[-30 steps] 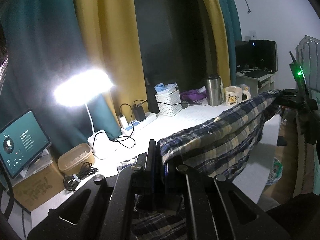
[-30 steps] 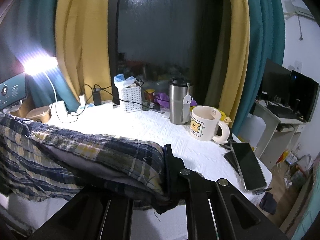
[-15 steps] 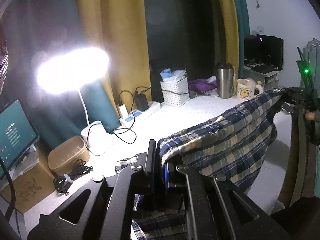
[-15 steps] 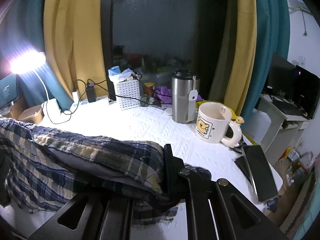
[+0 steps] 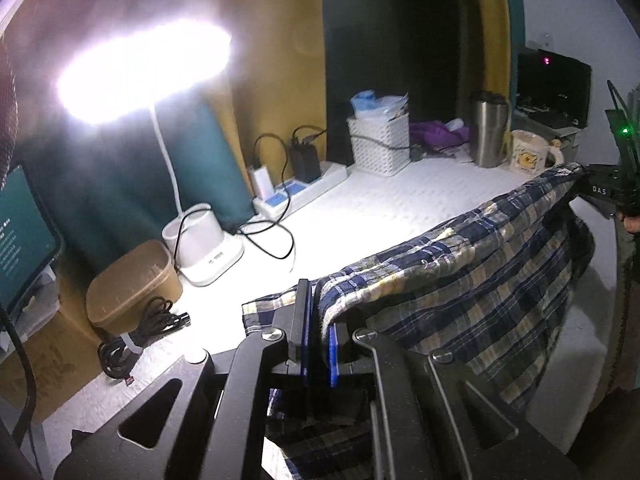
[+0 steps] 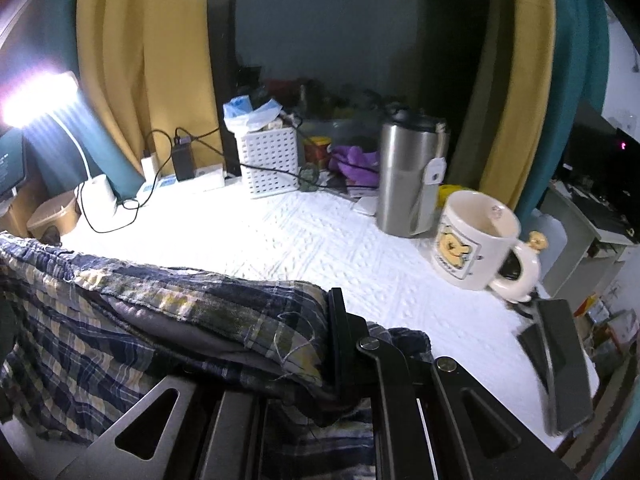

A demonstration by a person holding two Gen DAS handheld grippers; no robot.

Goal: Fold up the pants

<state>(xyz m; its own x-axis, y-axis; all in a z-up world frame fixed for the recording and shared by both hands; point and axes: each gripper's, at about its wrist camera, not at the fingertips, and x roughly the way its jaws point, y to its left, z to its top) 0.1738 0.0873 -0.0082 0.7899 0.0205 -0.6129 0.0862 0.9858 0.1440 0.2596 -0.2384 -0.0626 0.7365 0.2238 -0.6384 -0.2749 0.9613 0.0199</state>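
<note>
- Both hands closer to lamp point(image 5: 140, 68) & mug point(image 6: 476, 240) vs 1 s ago, lower.
- Plaid pants point(image 5: 460, 276) stretched L–R above white table point(image 5: 380, 208), hem dragging.
- Left gripper point(image 5: 318, 320) & right gripper point(image 6: 326, 344) clenched on waistband ends.

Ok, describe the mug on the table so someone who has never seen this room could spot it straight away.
Start at the white table in front of the yellow curtains. At its right end stands a tall steel tumbler, and the mug sits just to the right of it, nearer the camera. It is the only cream cup there, with a yellow cartoon bear printed on its side and a chunky handle.
</note>
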